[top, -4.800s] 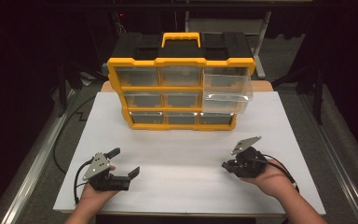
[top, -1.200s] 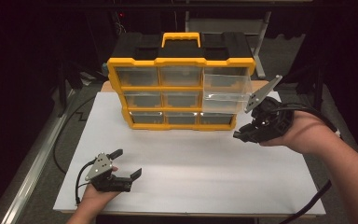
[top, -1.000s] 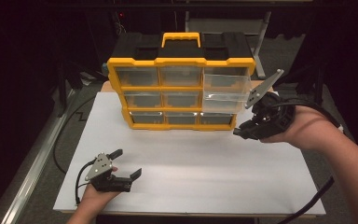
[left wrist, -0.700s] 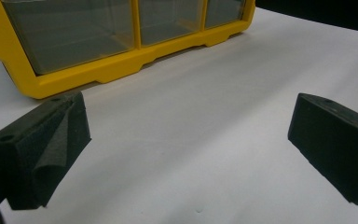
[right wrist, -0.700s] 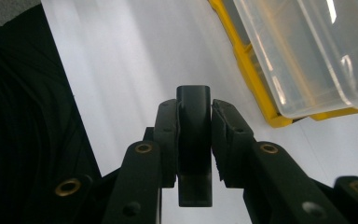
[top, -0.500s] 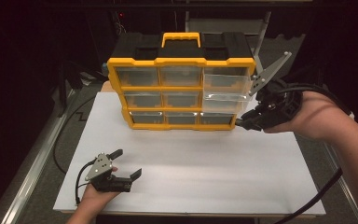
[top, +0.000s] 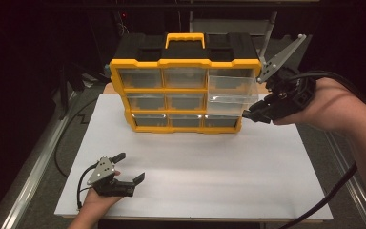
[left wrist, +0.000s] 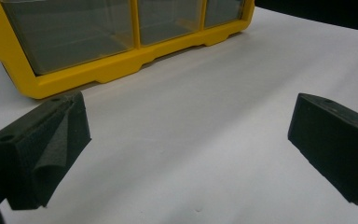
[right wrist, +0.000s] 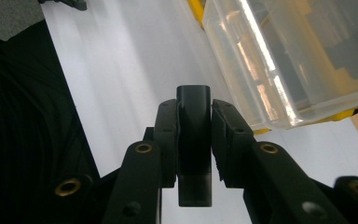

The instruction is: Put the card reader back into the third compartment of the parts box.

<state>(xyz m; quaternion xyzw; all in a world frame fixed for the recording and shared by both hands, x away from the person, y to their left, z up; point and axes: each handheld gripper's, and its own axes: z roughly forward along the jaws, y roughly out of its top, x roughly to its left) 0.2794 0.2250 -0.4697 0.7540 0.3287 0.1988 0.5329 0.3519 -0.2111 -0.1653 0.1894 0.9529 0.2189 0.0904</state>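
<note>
- Nine clear drawers sit in the yellow organizer, which stands upright at the far side of the white board; one of them, the pulled-out drawer at the right end of the top two rows, juts forward of the frame.
- Your right gripper hangs in the air just beside that drawer's lower right corner; whether it touches the plastic cannot be told.
- In the right gripper view its jaws are pressed together on a small black block that stands between them, with the drawer's clear wall just above and to the right.
- Your left gripper rests on the board near its front left edge, well apart from the organizer, jaws spread wide with bare board between them.
- The left gripper view faces the organizer's bottom row of drawers.
</note>
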